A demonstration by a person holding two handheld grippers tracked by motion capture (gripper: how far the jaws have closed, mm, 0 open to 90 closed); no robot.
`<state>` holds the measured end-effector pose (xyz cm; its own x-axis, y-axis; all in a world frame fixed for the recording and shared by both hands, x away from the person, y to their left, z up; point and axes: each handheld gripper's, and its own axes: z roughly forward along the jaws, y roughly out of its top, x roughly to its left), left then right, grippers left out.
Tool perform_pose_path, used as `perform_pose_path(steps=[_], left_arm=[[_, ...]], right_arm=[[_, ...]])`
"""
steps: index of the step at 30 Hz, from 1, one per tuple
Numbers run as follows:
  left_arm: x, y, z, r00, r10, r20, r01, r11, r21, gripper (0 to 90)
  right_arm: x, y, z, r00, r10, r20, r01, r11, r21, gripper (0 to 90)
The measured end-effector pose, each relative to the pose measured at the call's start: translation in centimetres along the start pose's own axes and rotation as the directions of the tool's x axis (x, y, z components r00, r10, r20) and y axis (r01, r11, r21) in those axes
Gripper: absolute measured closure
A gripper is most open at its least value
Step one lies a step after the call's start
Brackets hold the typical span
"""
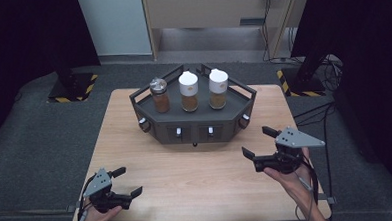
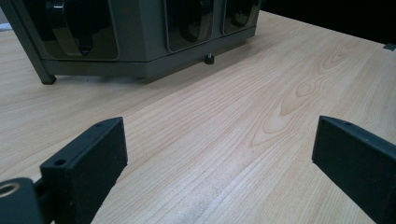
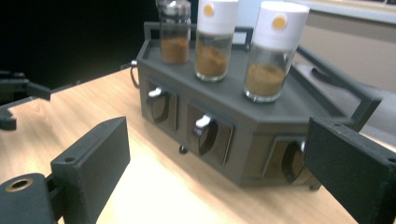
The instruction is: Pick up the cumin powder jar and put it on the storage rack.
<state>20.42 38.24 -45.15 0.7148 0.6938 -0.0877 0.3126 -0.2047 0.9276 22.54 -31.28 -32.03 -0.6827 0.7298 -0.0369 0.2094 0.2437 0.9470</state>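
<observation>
While three spice jars (image 1: pixel 188 92) stand on a dark rack (image 1: pixel 194 121), the left gripper (image 1: pixel 129 181) and right gripper (image 1: pixel 258 141) hover over the table (image 1: pixel 197 180), jaws wide apart, holding nothing.

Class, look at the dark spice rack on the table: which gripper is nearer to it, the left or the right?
Right. The right gripper is just off the spice rack's front right corner; the left gripper sits farther back, near the table's front left edge.

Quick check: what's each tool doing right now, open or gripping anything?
Left tool: open, nothing between its jaws, low over the table.
Right tool: open, empty, facing the spice rack.
</observation>
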Motion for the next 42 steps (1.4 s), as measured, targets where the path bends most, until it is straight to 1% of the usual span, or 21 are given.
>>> perform_pose_path(steps=[5,10,14,15,18,22,31,35,42], left_arm=[[0.0,0.0,0.0,1.0,0.0,0.0,0.0,1.0,-0.001,2.5],[0.0,0.0,0.0,1.0,0.0,-0.001,0.0,1.0,0.0,2.5],[0.0,0.0,0.0,1.0,0.002,-0.001,-0.002,1.0,0.002,2.5],[0.0,0.0,0.0,1.0,0.002,-0.001,-0.002,1.0,0.003,2.5],[0.0,0.0,0.0,1.0,0.002,-0.002,-0.002,1.0,0.003,2.5],[0.0,0.0,0.0,1.0,0.001,-0.002,-0.001,1.0,0.002,2.5],[0.0,0.1,0.0,1.0,0.003,-0.003,-0.003,1.0,0.004,2.5],[-0.1,0.0,0.0,1.0,0.001,-0.004,-0.001,1.0,0.002,2.5],[0.0,0.0,0.0,1.0,0.009,0.0,-0.009,1.0,0.003,2.6]], right_arm=[[0.1,-2.2,-0.4,0.9996,0.027,0.002,-0.027,1.0,0.014,7.4],[-0.1,-4.8,-1.0,0.9974,0.072,0.006,-0.072,0.997,0.02,7.4],[-0.2,-6.2,-1.2,0.9963,0.085,0.014,-0.085,0.996,0.022,7.4],[-0.3,-6.8,-1.3,0.9959,0.09,0.011,-0.09,0.996,0.025,7.4],[-0.4,-7.5,-1.3,0.9953,0.096,0.014,-0.096,0.995,0.041,7.4],[-0.4,-8.2,-1.2,0.9951,0.098,0.015,-0.098,0.993,0.064,7.4],[-0.5,-9.8,-1.0,0.9944,0.105,0.016,-0.105,0.991,0.084,7.5],[-0.4,-9.9,-0.9,0.9941,0.106,0.021,-0.108,0.99,0.092,7.3],[-0.2,-10.1,-0.8,0.9957,0.088,0.029,-0.091,0.991,0.101,7.4]])
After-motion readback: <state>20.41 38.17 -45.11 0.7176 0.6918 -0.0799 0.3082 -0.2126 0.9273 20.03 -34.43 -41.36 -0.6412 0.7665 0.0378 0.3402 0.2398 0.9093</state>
